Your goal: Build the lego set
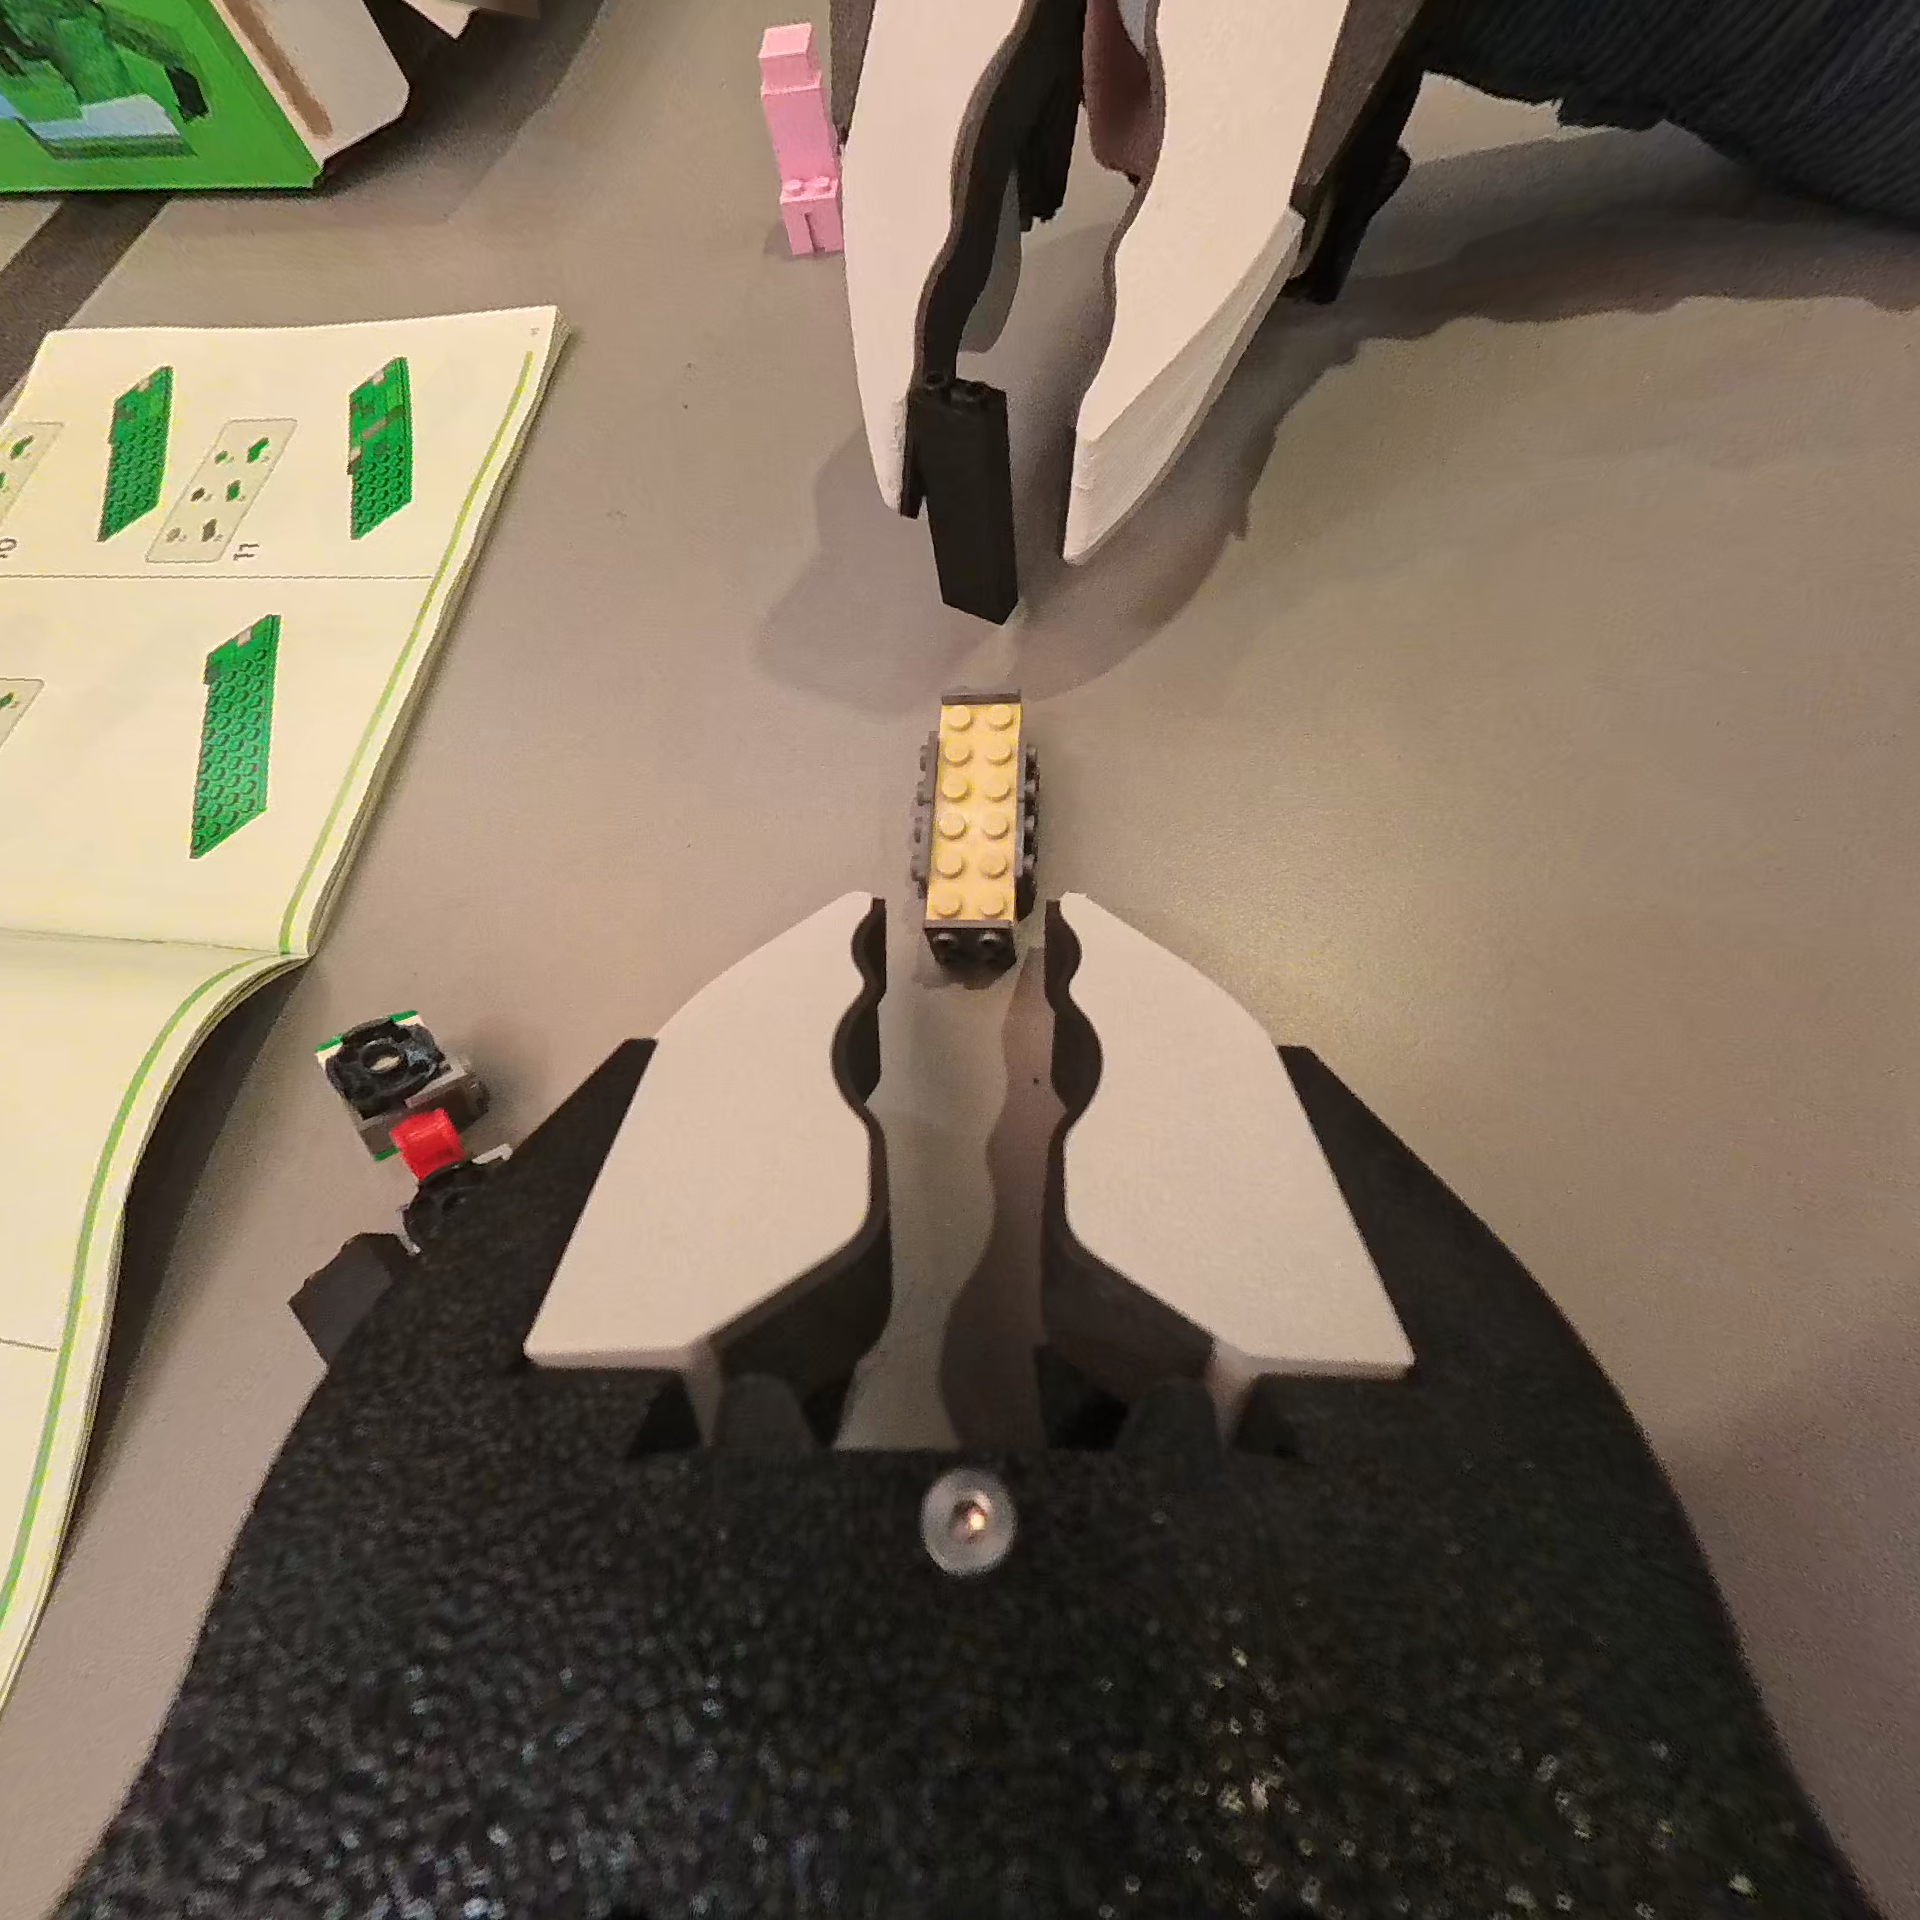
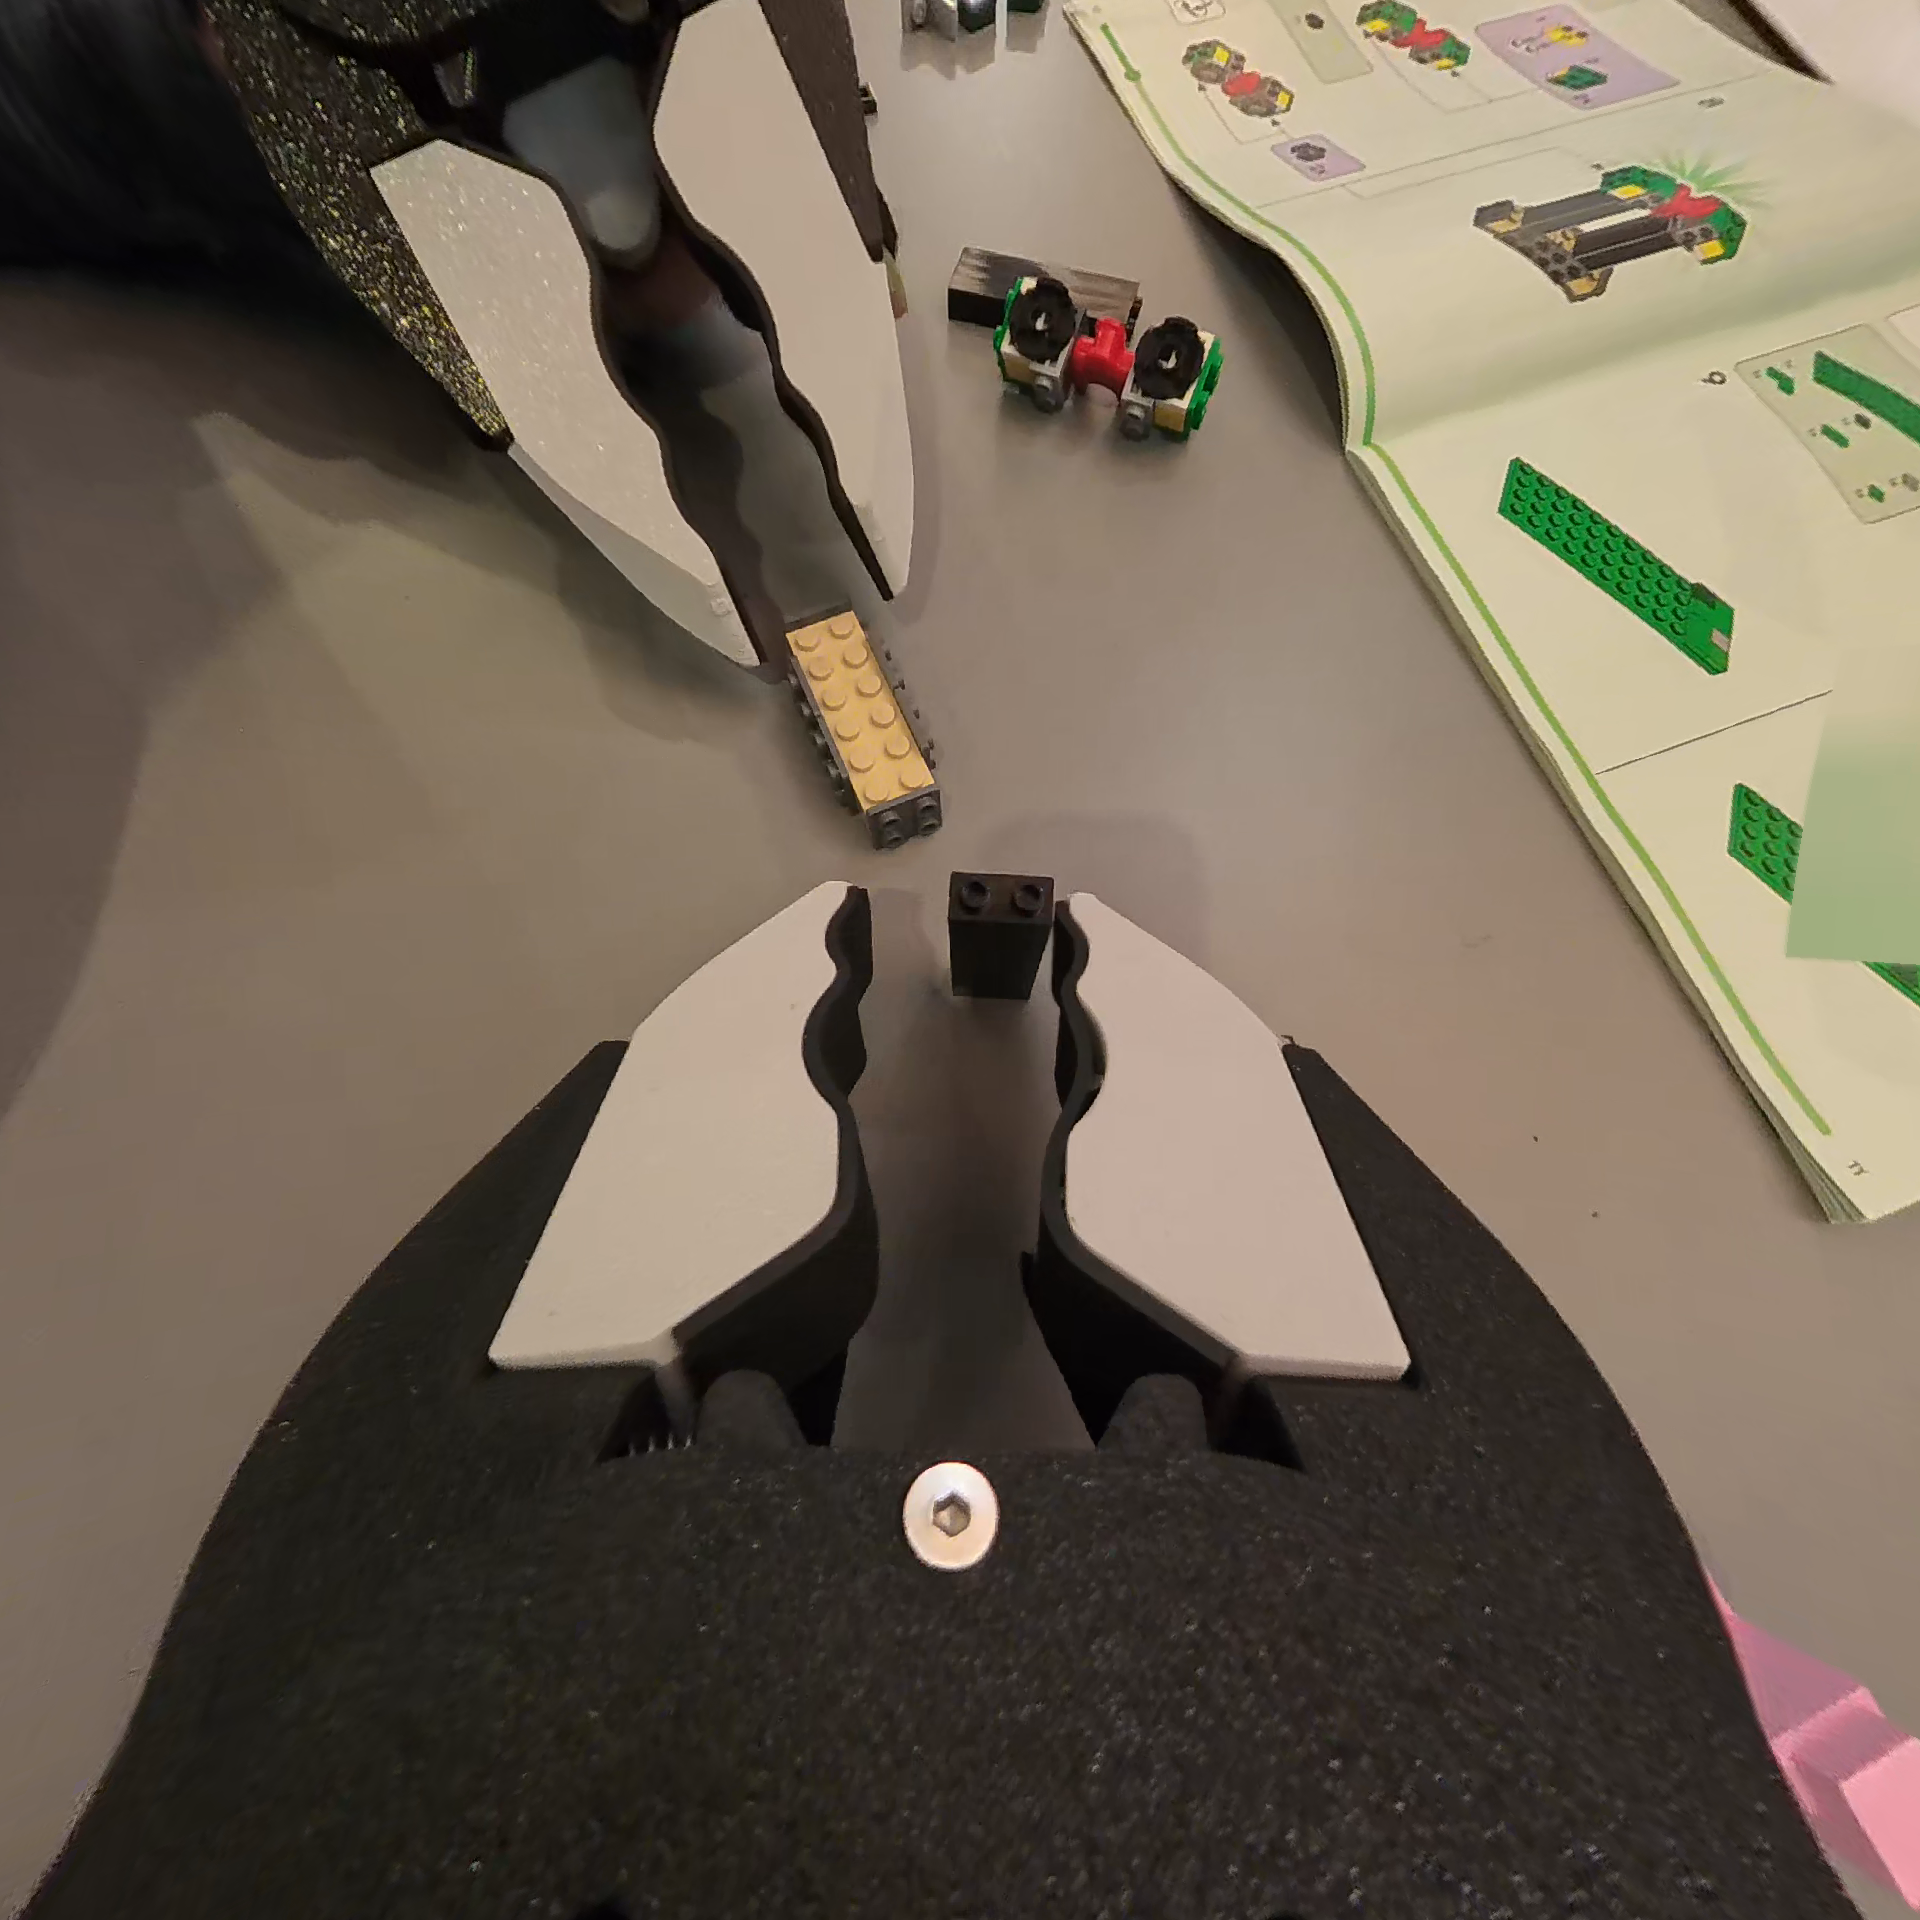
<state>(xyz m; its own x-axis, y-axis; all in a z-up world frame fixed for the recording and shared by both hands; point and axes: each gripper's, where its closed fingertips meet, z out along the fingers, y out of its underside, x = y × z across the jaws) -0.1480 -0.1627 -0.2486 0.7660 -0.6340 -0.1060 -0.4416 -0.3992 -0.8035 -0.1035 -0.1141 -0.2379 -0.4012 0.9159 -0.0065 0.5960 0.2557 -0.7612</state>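
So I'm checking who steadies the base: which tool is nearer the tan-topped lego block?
Left. The left tool has its tips on either side of the near end of the tan-topped block. The right tool hovers just past its far end, with a black brick against one finger.

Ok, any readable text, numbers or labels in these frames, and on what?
I won't quote writing; here is what bears it.
Instruction booklet: small printed step and page numbers.
Green box: no writing in view.
Tan-topped brick assembly, black brick: nothing legible.
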